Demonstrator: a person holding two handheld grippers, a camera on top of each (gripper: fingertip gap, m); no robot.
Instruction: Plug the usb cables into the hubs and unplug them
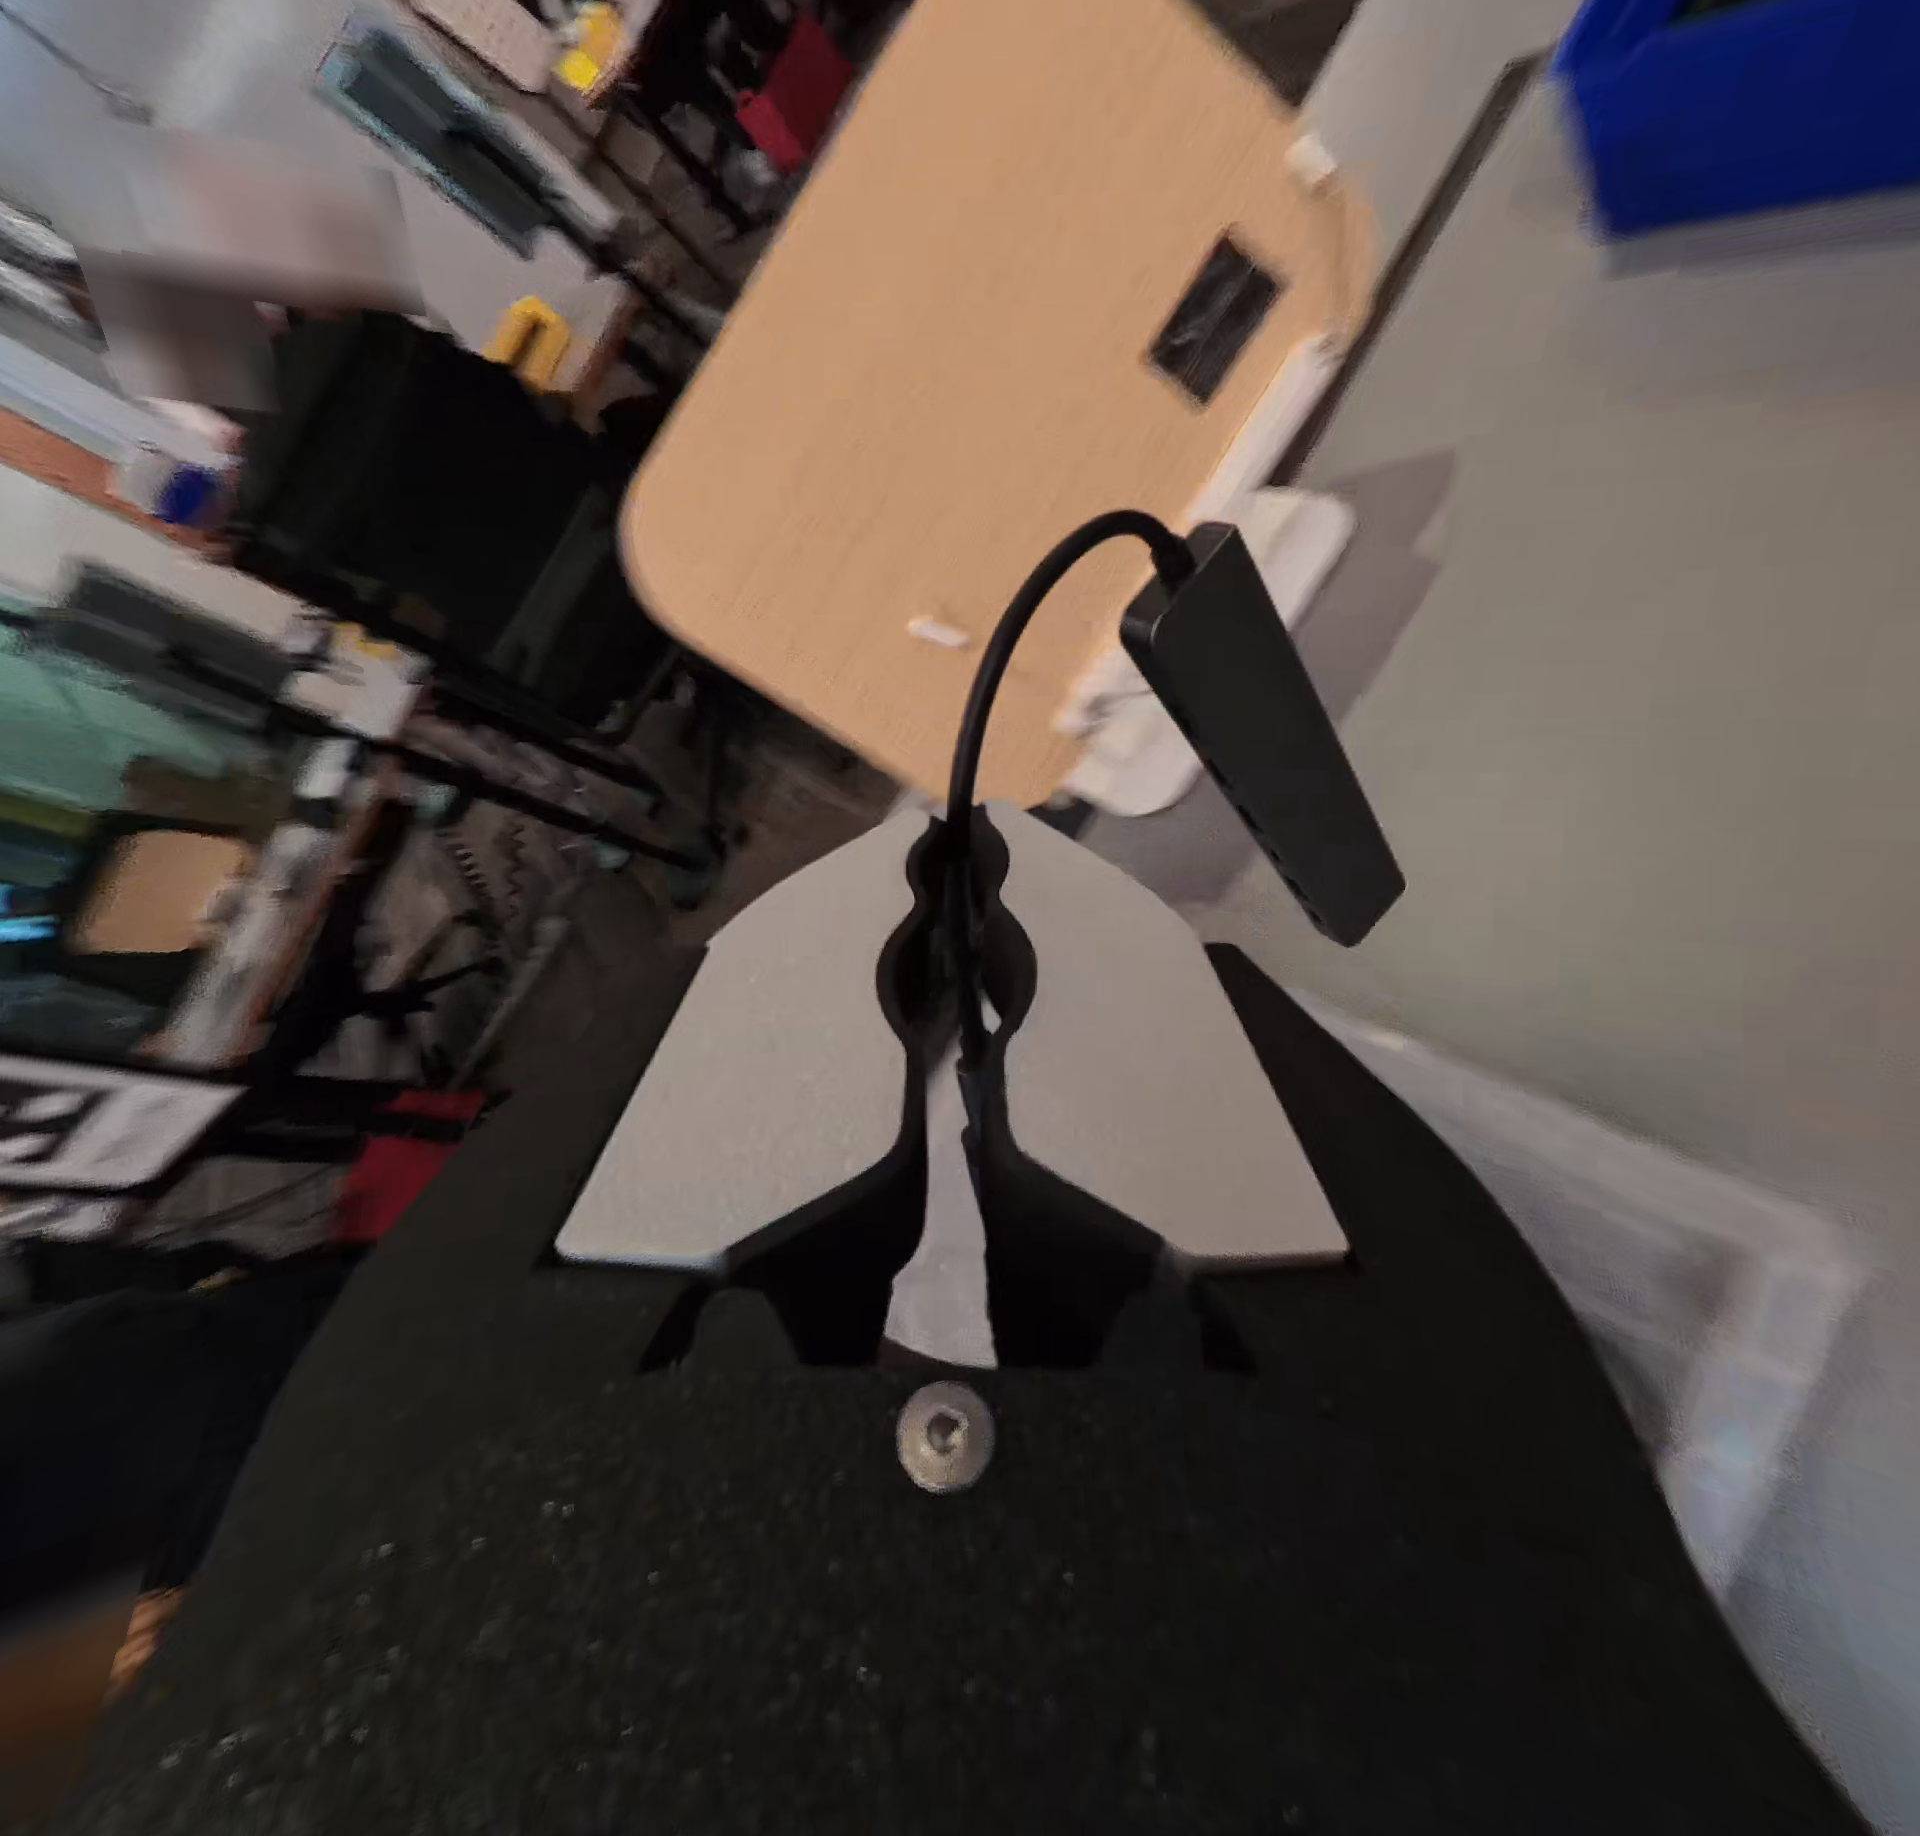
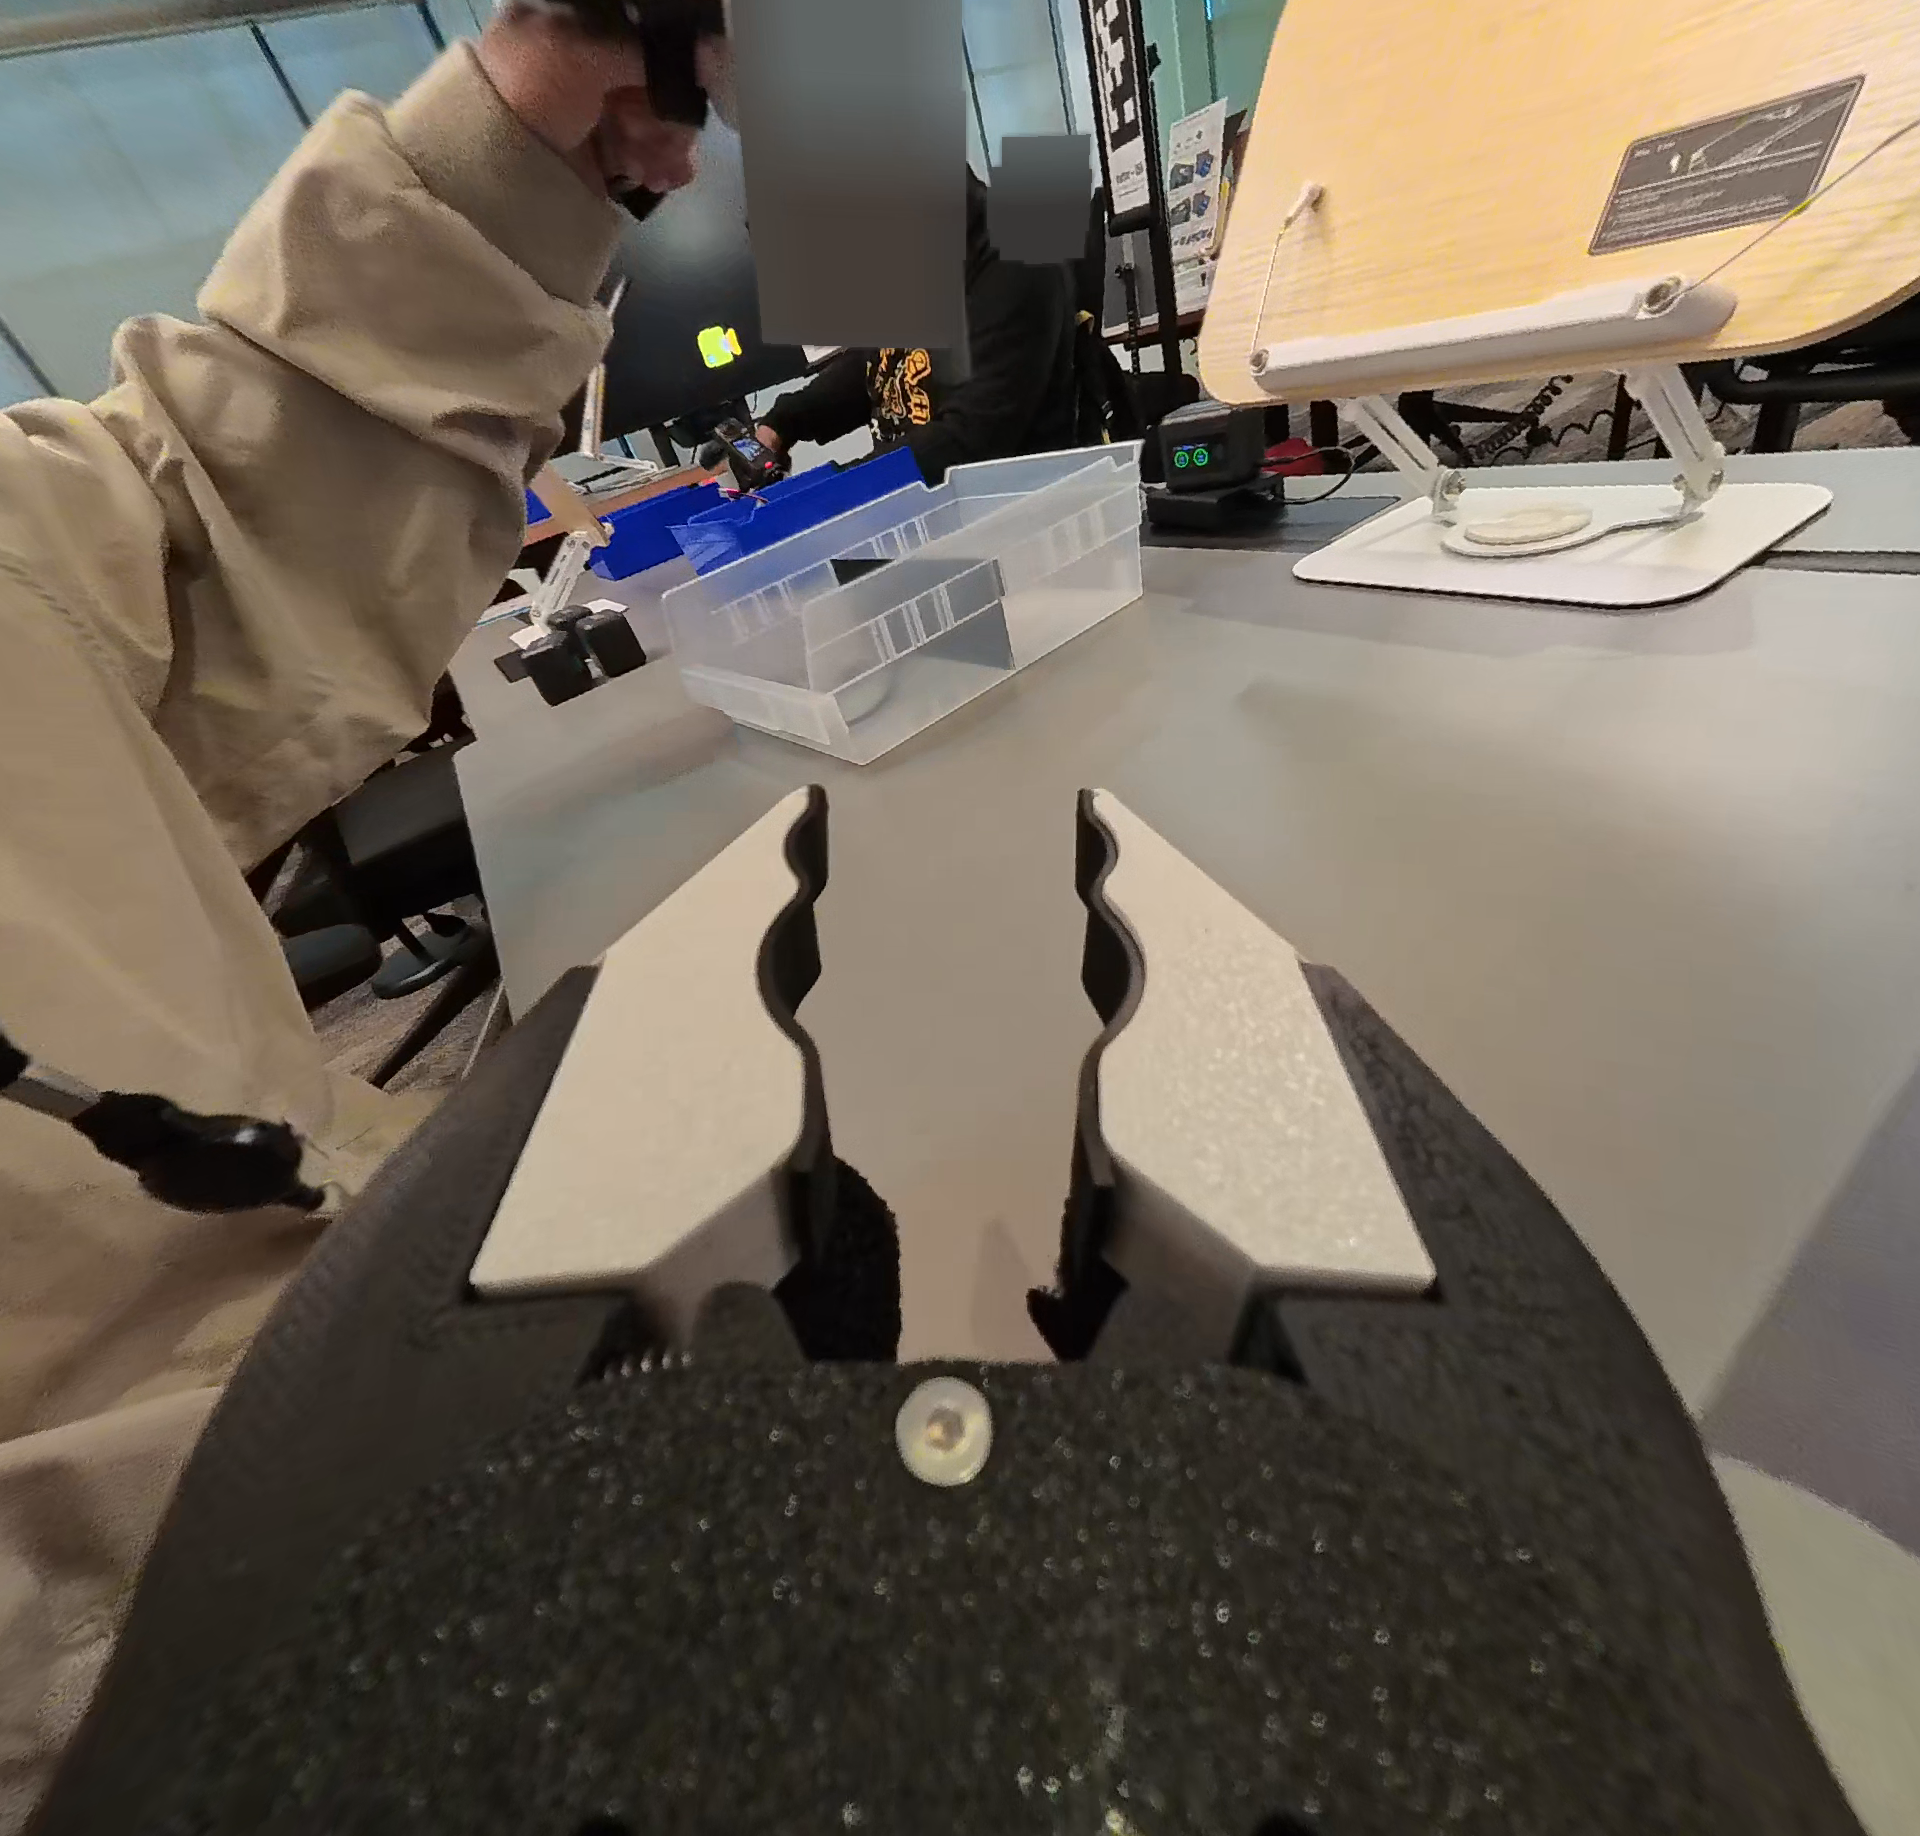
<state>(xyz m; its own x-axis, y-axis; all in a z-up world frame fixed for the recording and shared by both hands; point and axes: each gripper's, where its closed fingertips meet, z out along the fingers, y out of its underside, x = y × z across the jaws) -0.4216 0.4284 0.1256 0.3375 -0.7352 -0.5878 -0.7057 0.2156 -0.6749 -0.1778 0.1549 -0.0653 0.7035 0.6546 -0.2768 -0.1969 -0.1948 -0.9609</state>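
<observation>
Left tongs [image 1: 956, 851] pinching one black cable [image 1: 997, 643] with one black hub [image 1: 1262, 737] dangling, right tongs [image 2: 951, 810] spread and holding nothing over grey table [image 2: 1455, 799], one clear bin [image 2: 904, 591], two blue bins [image 2: 748, 524]

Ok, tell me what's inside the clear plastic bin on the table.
The clear bin shows only its own ribbed walls and a grey divider panel; no cables or hubs are visible. The floor behind the near wall is partly hidden.
</observation>
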